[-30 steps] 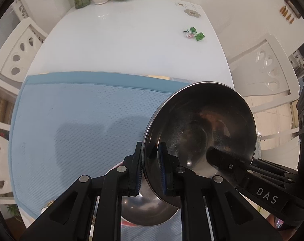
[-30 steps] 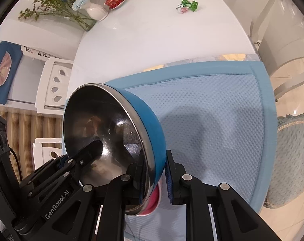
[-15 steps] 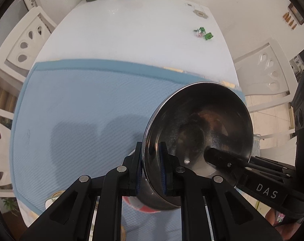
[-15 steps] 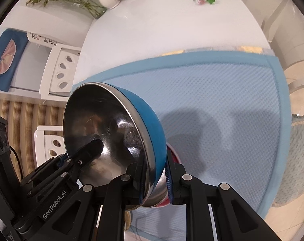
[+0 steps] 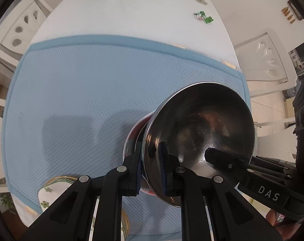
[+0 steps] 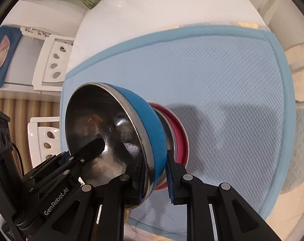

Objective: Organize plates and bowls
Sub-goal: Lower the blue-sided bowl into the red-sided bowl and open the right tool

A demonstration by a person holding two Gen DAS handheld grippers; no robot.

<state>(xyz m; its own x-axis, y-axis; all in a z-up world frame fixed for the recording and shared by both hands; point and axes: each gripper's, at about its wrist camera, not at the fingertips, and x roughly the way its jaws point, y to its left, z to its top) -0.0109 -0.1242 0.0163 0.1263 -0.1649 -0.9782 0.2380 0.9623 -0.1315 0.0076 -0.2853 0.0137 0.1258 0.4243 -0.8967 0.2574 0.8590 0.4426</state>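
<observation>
White surface [image 5: 131,16] carries a blue mat [image 5: 81,84]. Both claws grip the blue bowl [image 6: 149,124] by opposite rim edges: left claw [image 5: 150,168] and right claw [image 6: 155,177] each clamped on it, tilted above a red bowl [image 6: 180,130] (steel-lined, on the mat). Nesting seems underway; next, level it, lower it in, then release.
</observation>
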